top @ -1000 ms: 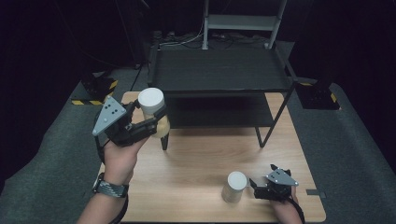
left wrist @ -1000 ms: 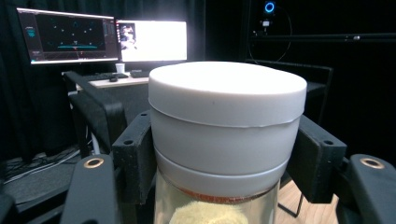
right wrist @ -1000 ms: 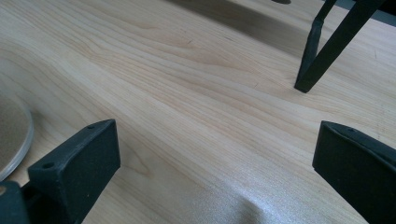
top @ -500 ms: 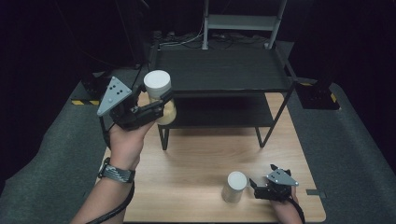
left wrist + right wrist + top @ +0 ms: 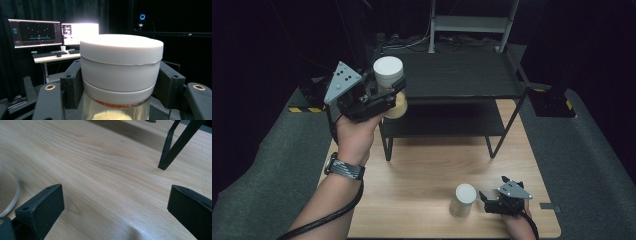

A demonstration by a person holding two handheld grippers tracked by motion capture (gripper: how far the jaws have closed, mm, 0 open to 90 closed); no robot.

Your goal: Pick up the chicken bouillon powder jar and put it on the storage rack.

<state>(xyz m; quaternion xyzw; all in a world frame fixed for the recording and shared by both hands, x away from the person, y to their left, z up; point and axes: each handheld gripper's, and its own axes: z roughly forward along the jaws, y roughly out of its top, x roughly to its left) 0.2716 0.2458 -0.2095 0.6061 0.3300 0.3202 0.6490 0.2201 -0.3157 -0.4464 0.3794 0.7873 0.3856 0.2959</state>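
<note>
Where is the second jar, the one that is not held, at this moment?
In the high view, the second jar stands upright on the wooden table near its front edge, right of the middle, just beside the right gripper.

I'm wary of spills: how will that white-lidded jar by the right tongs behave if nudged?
The jar stands upright on the table and looks taller than wide, so a high push may tip it. Its round body would probably roll once down. The clear wall could be glass or plastic, so it is best treated as fragile.
</note>
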